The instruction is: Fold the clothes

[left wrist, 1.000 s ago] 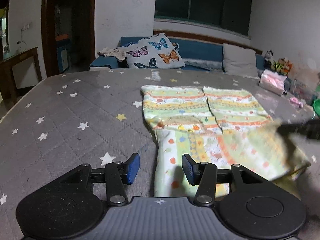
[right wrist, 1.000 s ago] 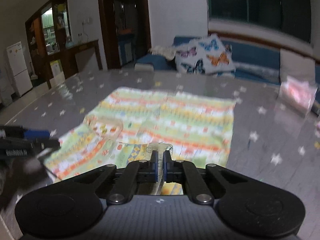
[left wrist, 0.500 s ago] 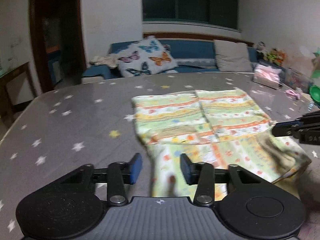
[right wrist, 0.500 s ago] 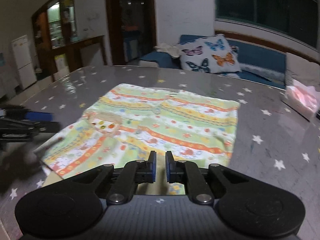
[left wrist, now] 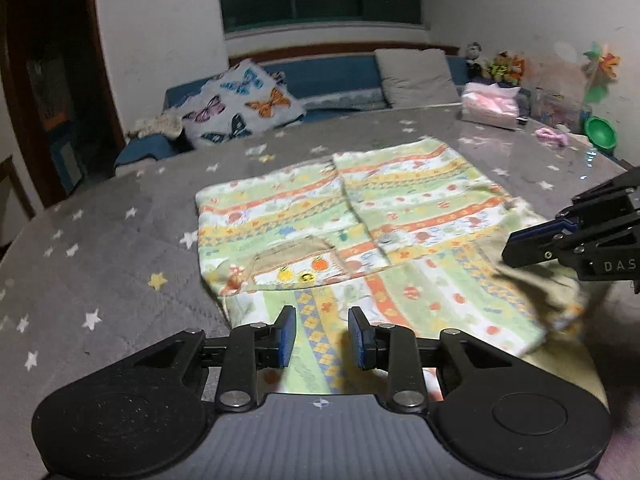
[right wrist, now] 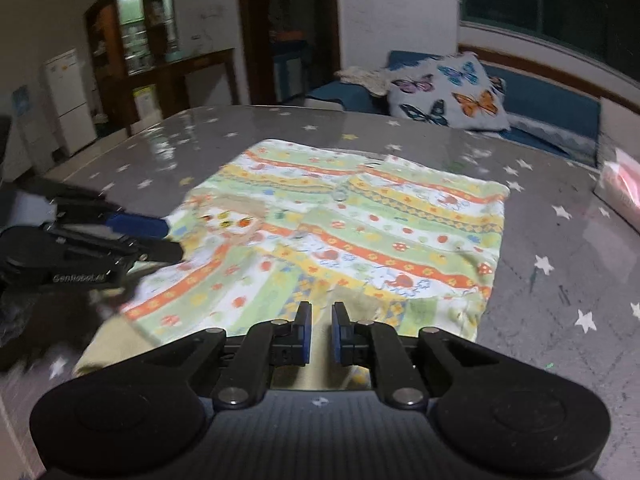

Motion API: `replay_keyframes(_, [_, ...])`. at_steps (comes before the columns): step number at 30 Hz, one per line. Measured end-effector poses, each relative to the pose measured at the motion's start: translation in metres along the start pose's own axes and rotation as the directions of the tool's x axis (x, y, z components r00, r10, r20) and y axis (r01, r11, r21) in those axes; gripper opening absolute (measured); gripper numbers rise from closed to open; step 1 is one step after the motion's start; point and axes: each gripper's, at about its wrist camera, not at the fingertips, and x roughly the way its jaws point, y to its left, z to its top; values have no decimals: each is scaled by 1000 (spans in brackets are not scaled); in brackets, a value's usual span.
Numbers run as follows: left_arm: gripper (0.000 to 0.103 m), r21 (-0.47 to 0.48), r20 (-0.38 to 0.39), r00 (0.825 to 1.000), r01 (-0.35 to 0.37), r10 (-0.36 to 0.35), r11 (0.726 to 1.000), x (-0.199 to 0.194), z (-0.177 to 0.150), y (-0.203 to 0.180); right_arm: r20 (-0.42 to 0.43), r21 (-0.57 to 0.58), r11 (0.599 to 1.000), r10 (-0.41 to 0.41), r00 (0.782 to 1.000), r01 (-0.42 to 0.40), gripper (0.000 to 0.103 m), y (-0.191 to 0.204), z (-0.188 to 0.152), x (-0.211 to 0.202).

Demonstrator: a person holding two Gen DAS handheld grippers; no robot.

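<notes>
1. Garment (left wrist: 352, 232), striped green and orange, lies flat on the star-printed table (left wrist: 100, 248), folded near edge running left to right.
2. Left gripper (left wrist: 322, 336) hovers over its near edge, jaws spread, holding nothing.
3. Right gripper (right wrist: 321, 332) stands slightly parted, holding nothing.

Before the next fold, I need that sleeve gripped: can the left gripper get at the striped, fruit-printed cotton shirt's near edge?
Probably yes: the left gripper is open right above the shirt, nothing between; the right gripper is apart.
</notes>
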Motion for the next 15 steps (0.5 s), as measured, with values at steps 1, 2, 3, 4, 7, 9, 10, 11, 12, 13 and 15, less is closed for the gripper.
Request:
replay_keyframes(1, [31, 16, 9, 1000, 7, -7, 1000, -5, -2, -3, -2, -12, 1000, 4, 1000, -4, 15, 3, -2, -4])
replay_keyframes(2, [32, 35, 9, 1000, 16, -16, 999, -9, -5, -7, -6, -24, 1000, 11, 1000, -11, 18, 6, -6, -8])
replay_keyframes(3, [32, 54, 8, 1000, 25, -25, 998, -12, -8, -12, -8, -34, 999, 16, 1000, -17, 24, 9, -9, -11])
replay_keyframes(4, [32, 78, 4, 1000, 23, -23, 997, -13, -12, -16, -11, -46, 999, 18, 1000, -19, 28, 11, -13, -13])
replay_keyframes(7, [32, 152, 18, 1000, -7, 4, 988, -18, -24, -29, -25, -66, 998, 2, 1000, -4, 28, 14, -26, -16])
replay_keyframes(9, [32, 189, 34, 999, -27, 21, 982, -24, -27, -34, -16, -78, 997, -8, 1000, 7, 28, 15, -31, -22])
replay_keyframes(10, [32, 194, 40, 999, -30, 22, 981, -28, -27, -34, -14, -81, 997, -11, 1000, 10, 28, 15, -32, -24])
replay_keyframes(11, [33, 196, 46, 999, -31, 23, 980, -32, -27, -34, -17, -76, 997, -12, 1000, 11, 28, 14, -34, -25])
replay_keyframes(12, [34, 198, 51, 998, -32, 23, 980, -36, -27, -33, -21, -72, 997, -13, 1000, 12, 28, 13, -36, -25])
replay_keyframes(13, [34, 208, 53, 998, -37, 26, 978, -39, -29, -33, -24, -67, 998, -14, 1000, 13, 28, 12, -38, -25])
replay_keyframes(15, [34, 230, 54, 998, -46, 34, 972, -48, -33, -31, -27, -56, 998, -11, 1000, 9, 28, 10, -41, -27])
